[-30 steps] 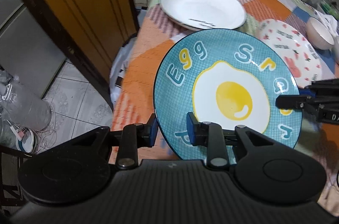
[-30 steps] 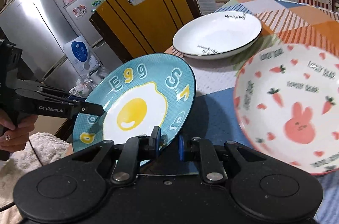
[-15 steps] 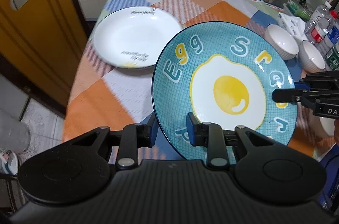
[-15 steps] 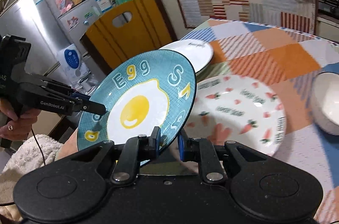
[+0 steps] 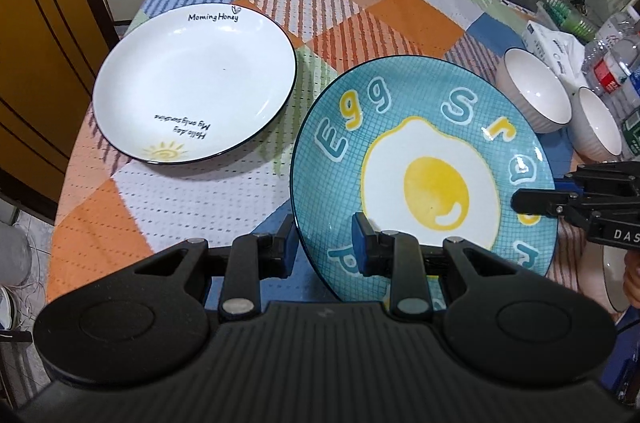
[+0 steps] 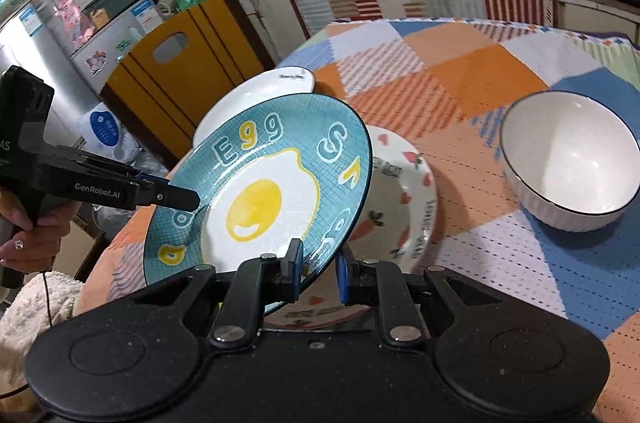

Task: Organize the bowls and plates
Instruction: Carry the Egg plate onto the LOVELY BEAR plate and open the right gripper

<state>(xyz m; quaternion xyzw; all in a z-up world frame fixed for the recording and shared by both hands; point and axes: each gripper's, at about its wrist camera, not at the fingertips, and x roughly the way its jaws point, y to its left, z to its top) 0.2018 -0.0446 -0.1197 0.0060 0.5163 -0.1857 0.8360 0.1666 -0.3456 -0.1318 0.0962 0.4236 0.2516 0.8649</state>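
Note:
Both grippers hold the blue egg plate [image 5: 424, 175] tilted above the table. My left gripper [image 5: 324, 247] is shut on its near rim; my right gripper [image 6: 318, 269] is shut on the opposite rim and also shows in the left wrist view [image 5: 536, 201]. The egg plate shows in the right wrist view [image 6: 260, 195], over the carrot-patterned plate [image 6: 400, 207] lying on the table. A white "Morning Honey" plate [image 5: 196, 83] lies at the left. Two white bowls [image 5: 536, 91] [image 5: 596, 127] stand at the right; one of them is near in the right wrist view [image 6: 568, 159].
The table has a patchwork cloth [image 5: 360, 3]. An orange wooden chair [image 6: 180, 63] stands at its left edge. Water bottles and a tissue pack [image 5: 600, 63] crowd the right edge. A fridge [image 6: 60, 63] and a counter stand behind.
Both grippers have carried the egg plate from the table's left edge towards the right, over the carrot plate. The white plate now lies to its left and the bowls have come into view.

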